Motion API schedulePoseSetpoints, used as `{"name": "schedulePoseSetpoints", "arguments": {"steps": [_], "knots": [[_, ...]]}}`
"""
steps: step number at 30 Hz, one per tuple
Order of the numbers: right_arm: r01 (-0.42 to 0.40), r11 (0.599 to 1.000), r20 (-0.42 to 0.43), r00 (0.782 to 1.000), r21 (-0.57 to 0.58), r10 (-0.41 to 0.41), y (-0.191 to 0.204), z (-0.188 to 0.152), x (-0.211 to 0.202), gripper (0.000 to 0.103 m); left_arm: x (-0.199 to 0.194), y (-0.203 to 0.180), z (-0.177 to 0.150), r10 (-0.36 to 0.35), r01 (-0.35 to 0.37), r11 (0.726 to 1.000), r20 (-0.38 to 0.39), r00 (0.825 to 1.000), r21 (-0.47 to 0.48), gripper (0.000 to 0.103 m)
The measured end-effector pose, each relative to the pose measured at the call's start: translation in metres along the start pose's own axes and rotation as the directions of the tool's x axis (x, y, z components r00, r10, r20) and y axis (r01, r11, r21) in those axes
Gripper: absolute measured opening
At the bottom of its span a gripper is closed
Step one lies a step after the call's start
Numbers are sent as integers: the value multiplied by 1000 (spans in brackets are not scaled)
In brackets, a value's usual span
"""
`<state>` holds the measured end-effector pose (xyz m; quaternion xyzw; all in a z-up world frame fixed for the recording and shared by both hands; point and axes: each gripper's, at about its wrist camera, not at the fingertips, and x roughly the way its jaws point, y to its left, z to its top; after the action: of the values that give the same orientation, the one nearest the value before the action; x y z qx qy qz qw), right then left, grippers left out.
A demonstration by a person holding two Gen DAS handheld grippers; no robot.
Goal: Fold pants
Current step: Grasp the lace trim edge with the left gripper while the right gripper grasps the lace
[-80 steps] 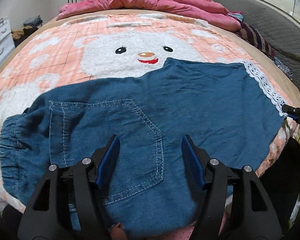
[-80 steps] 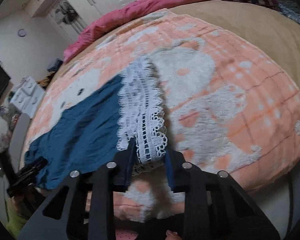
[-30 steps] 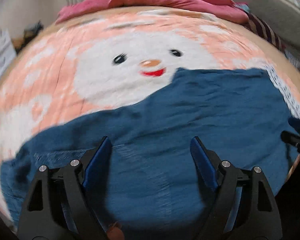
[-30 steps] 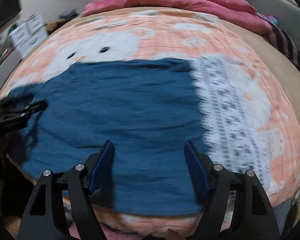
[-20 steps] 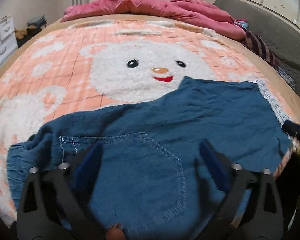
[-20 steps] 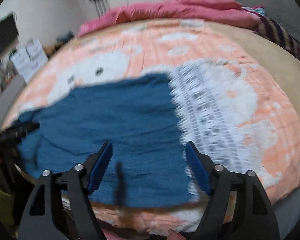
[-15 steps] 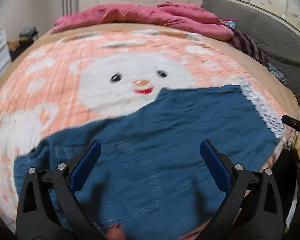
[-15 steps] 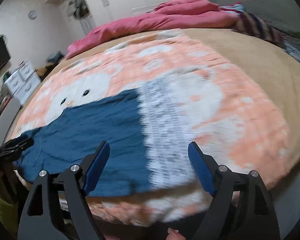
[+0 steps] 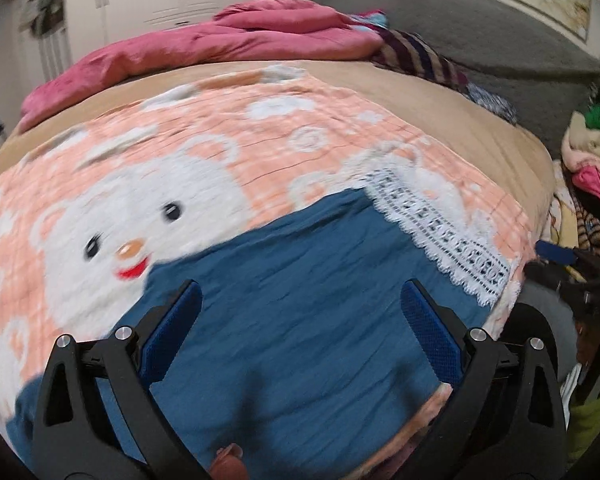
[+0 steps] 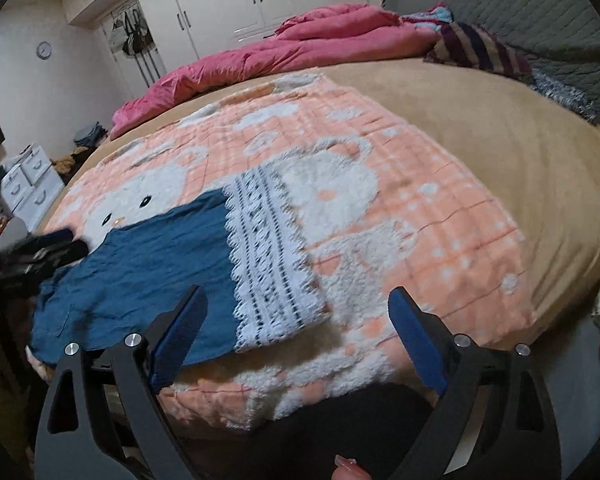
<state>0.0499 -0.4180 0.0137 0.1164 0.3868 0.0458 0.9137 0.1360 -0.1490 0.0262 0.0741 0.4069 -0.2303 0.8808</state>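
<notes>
The blue denim pants (image 9: 300, 308) lie flat across the near edge of the bed, with a white lace cuff (image 9: 436, 236) at their right end. The pants (image 10: 148, 264) and lace cuff (image 10: 272, 252) also show in the right wrist view. My left gripper (image 9: 300, 332) is open and empty above the middle of the pants. My right gripper (image 10: 296, 336) is open and empty, above the bed's near edge just right of the lace cuff. The left gripper (image 10: 48, 252) also shows at the far left of the right wrist view.
The pants rest on a peach blanket with a white bear face (image 9: 140, 216) over a tan bedspread (image 10: 480, 120). A pink duvet (image 10: 280, 52) lies at the back. A clothes pile (image 9: 588, 152) sits right of the bed. White drawers (image 10: 28, 184) stand left.
Both grippers have opened wide and let go of the pants. The right one released the lace cuff and pulled back; the left view has swung right toward the cuff end.
</notes>
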Motion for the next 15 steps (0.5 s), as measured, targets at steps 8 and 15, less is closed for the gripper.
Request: {"name": "schedulePoseSetpoints", "arguments": {"steps": [8, 15], "knots": [[-79, 997, -46, 996, -7, 79, 15, -4, 24, 91, 54, -28, 39, -13, 21, 993, -67, 998, 114, 93], [-95, 994, -87, 991, 47, 98, 11, -3, 44, 82, 109, -36, 65, -49, 74, 982, -139, 989, 175, 93]]}}
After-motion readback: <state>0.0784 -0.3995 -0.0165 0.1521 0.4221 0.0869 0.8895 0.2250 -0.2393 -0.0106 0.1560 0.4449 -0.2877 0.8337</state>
